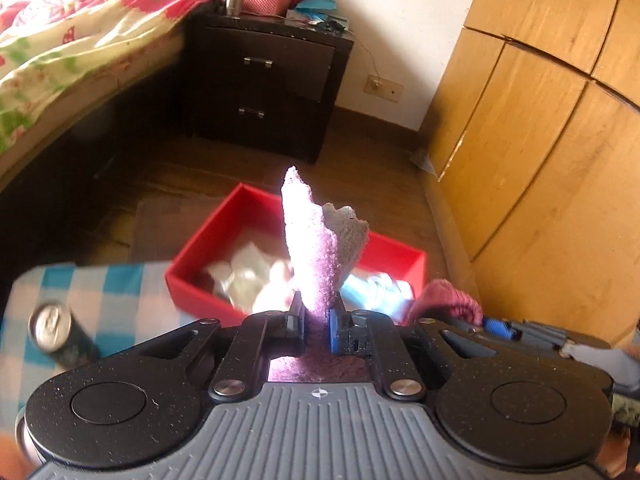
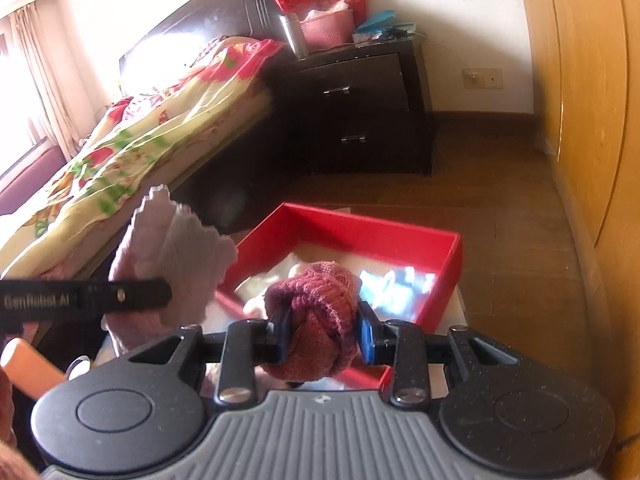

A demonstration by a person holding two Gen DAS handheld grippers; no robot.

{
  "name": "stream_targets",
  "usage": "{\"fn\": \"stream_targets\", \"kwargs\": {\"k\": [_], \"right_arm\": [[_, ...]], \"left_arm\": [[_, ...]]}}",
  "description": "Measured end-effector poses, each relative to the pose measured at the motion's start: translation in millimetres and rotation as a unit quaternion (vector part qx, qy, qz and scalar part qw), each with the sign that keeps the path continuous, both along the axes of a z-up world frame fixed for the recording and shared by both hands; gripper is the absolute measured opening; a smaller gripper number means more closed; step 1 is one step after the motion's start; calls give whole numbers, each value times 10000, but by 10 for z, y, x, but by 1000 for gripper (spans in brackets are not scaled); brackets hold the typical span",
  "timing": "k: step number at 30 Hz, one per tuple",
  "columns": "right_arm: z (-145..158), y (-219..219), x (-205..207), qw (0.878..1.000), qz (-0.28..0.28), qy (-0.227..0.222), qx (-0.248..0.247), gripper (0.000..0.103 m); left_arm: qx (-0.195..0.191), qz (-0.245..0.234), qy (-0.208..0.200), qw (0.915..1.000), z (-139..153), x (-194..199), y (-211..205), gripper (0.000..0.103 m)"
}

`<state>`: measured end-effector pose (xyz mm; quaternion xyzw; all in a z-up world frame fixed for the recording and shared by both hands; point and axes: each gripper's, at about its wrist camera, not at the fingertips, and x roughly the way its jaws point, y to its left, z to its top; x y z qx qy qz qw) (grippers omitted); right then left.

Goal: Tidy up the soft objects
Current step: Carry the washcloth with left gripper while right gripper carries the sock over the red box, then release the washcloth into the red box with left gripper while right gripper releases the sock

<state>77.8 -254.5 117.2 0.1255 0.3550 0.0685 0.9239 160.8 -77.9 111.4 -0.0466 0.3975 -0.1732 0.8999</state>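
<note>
My left gripper (image 1: 316, 320) is shut on a pale pink towel (image 1: 320, 248) that stands up between its fingers, just short of the red box (image 1: 200, 248). The towel and the left gripper's finger also show in the right wrist view (image 2: 172, 248). My right gripper (image 2: 324, 332) is shut on a bunched dark red knitted cloth (image 2: 316, 320), held over the near edge of the red box (image 2: 376, 232). That cloth shows in the left wrist view (image 1: 448, 300) too. White and light blue soft items (image 2: 392, 284) lie inside the box.
The box sits on a blue-and-white checked cloth (image 1: 100, 292) with a dark drink can (image 1: 56, 332) on it. A bed with a floral quilt (image 2: 132, 140) is at left, a dark nightstand (image 2: 360, 108) behind, and a wooden wardrobe (image 1: 540, 120) at right.
</note>
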Motion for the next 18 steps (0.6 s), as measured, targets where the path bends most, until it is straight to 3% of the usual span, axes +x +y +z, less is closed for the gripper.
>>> {"fn": "stream_targets", "kwargs": {"k": [9, 13, 18], "right_arm": [[-272, -1, 520, 9997, -47, 112, -211, 11], [-394, -19, 731, 9992, -47, 198, -352, 11], [-537, -93, 911, 9990, -115, 382, -209, 13]], "left_arm": [[140, 165, -148, 9997, -150, 650, -154, 9], [452, 208, -175, 9986, -267, 899, -254, 10], [485, 252, -142, 9984, -355, 1027, -277, 20]]}}
